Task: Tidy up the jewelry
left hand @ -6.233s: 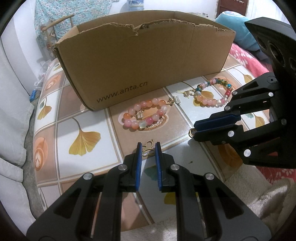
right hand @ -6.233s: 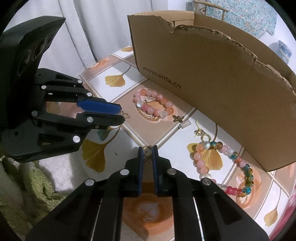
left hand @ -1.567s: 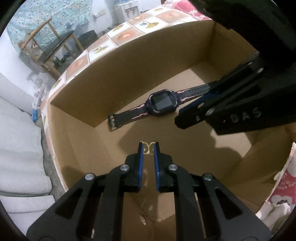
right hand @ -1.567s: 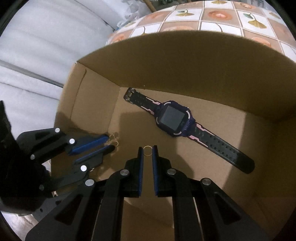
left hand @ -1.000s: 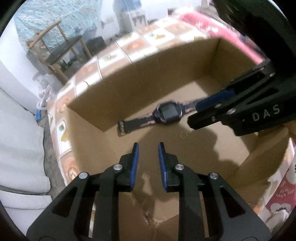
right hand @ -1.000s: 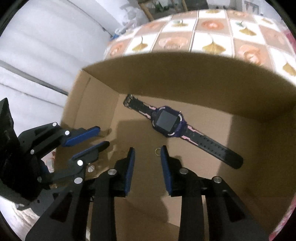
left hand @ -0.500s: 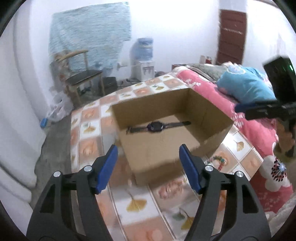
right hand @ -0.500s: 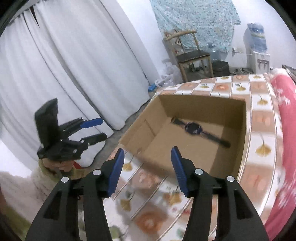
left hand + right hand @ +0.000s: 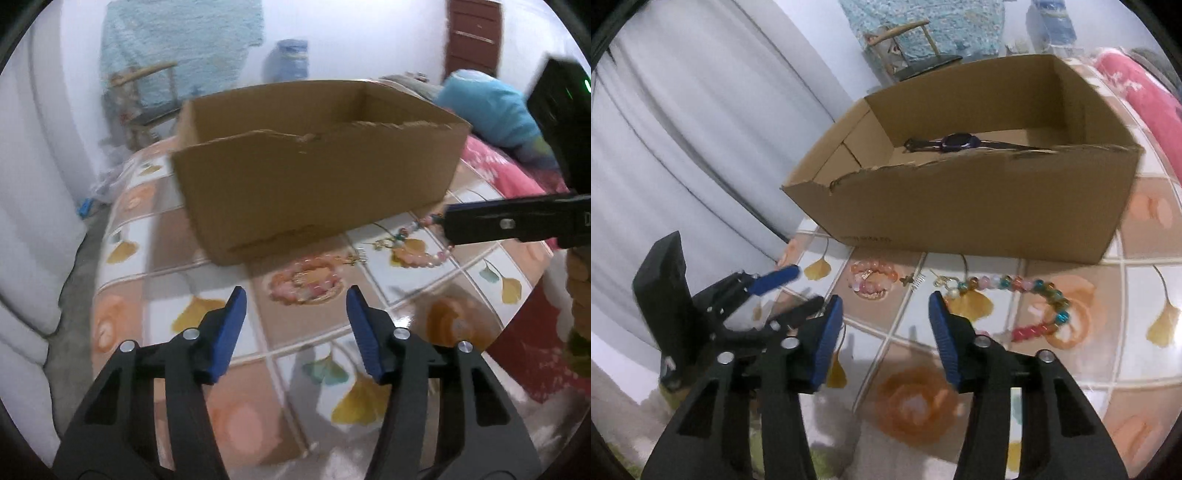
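Observation:
A brown cardboard box stands on the tiled table; it also shows in the right wrist view, with a dark watch inside. A pink bead bracelet lies in front of the box. A multicoloured bead bracelet lies to its right, with a small gold charm between them. My left gripper is open and empty above the pink bracelet. My right gripper is open and empty, above the table near the multicoloured bracelet.
The table has a ginkgo-leaf tile pattern. White curtains hang on the left. A wooden chair and a water bottle stand behind the box. A pink floral bedspread and blue pillow lie right.
Both grippers have dropped from high above the box to low over the table in front of it. They let go of the small pieces in the box earlier and stay open.

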### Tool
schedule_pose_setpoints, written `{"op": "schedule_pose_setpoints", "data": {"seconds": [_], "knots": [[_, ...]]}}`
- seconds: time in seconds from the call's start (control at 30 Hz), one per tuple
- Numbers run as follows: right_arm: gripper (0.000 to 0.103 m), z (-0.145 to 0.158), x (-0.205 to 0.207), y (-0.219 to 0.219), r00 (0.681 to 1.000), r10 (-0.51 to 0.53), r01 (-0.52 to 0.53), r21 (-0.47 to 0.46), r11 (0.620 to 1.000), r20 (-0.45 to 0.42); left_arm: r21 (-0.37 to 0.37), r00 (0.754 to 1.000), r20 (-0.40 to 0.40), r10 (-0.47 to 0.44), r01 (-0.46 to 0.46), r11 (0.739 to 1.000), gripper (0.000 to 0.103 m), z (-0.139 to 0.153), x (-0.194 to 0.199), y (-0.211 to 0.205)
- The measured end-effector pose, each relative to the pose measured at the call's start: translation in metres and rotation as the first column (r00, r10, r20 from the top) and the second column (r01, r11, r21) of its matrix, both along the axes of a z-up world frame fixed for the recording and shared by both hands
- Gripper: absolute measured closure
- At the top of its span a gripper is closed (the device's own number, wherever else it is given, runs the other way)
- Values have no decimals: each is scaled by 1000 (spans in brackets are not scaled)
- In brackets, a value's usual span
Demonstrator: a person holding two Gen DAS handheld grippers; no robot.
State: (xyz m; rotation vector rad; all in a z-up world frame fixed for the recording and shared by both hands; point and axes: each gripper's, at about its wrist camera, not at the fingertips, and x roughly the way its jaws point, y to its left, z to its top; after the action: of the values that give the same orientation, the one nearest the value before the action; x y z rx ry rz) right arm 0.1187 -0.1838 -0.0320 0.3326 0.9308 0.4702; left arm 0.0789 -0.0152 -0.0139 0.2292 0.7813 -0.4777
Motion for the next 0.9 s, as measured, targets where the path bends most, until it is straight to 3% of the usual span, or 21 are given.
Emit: {"op": "schedule_pose_setpoints", "data": {"seconds": [0.13, 0.3, 0.57, 0.63, 0.73, 0.83, 0.9], "knots": [[67, -5, 6, 16, 1000, -3, 3, -51, 999, -6, 65, 1000, 13, 14, -15, 998, 65, -9, 16, -6], [69, -12, 15, 20, 999, 3, -4, -36, 999, -32, 45, 996, -71, 60, -56, 997, 79, -20, 44, 3], [69, -21, 20, 24, 999, 3, -5, -53, 999, -40, 37, 990, -139, 27, -22, 999, 81, -24, 53, 1], [69, -23, 21, 22, 999, -5, 3, -35, 999, -47, 70, 989, -147, 32, -22, 997, 81, -28, 52, -4], [69, -25, 20, 19, 998, -20, 19, -27, 999, -52, 93, 989, -145, 21, -8, 996, 94, -30, 47, -14], [69, -24, 16, 14, 998, -37, 36, -15, 999, -49, 155, 996, -93, 12, 2, 988, 94, -30, 38, -26], [69, -23, 13, 9, 998, -48, 48, -5, 999, -44, 151, 999, -41, -10, 17, 988, 95, -24, 31, -30]]}}
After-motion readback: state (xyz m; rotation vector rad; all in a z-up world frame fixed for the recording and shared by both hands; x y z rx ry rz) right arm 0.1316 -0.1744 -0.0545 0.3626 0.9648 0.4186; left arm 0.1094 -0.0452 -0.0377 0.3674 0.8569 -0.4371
